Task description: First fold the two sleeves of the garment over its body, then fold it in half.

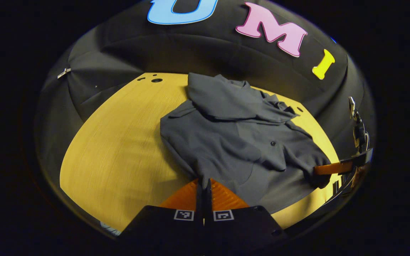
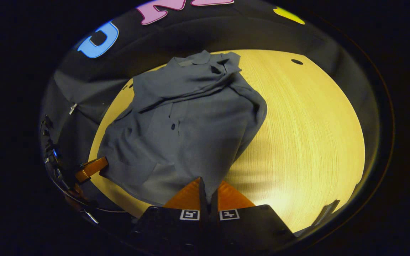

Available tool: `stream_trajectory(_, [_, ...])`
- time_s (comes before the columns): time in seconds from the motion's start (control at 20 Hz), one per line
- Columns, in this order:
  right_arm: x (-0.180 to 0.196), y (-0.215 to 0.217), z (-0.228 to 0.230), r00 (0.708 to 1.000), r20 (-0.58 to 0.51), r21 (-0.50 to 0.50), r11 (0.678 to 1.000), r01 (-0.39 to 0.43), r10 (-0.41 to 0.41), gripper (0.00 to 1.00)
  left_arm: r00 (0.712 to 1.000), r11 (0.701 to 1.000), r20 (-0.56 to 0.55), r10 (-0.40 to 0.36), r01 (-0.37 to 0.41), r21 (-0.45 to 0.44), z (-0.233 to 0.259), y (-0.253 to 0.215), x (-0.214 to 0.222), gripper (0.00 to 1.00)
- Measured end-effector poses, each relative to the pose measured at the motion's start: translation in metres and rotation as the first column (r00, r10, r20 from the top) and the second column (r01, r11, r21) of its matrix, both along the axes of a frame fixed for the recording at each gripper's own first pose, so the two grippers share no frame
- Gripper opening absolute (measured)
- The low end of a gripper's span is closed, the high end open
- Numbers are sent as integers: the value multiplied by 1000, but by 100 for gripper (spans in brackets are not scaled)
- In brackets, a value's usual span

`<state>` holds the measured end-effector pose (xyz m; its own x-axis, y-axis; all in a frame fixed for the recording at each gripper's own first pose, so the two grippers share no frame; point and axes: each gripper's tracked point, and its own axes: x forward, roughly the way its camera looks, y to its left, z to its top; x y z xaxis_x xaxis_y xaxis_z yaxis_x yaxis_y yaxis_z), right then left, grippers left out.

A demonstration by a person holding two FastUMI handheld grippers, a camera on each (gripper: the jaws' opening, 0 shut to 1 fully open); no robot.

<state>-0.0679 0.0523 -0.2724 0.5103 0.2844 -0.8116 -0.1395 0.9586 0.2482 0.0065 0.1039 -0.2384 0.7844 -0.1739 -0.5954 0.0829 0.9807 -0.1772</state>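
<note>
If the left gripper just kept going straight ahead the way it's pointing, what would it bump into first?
The grey shirt itself. The left gripper is already pinching its near edge, and the rest of the cloth is heaped directly ahead on the wooden table; depth is hard to judge.

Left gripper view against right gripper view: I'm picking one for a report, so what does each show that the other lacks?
Left gripper view alone: the right gripper from the side, at the shirt's far hem. Right gripper view alone: the left gripper from the side, and a wide bare stretch of table. Both share the grey shirt, lifted at its near edge with cloth pinched between closed orange fingers.
</note>
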Motion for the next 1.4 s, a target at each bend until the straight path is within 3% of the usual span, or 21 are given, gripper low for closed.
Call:
stream_trajectory(0.4, [55, 8, 51, 993, 117, 71, 997, 14, -22, 5, 995, 1000, 102, -22, 23, -8, 58, -17, 39, 5])
stream_trajectory(0.6, [85, 6, 71, 983, 184, 62, 998, -5, -7, 6, 988, 999, 154, -29, 31, -10, 87, -22, 63, 6])
stream_trajectory(0.65, [92, 6, 73, 981, 192, 64, 998, -7, -5, 6, 986, 999, 167, -24, 27, -17, 94, -22, 71, 2])
stream_trajectory(1.4, [241, 11, 122, 931, 361, 94, 995, 23, -55, 5, 948, 999, 316, 40, -26, -46, 175, -26, 215, 5])
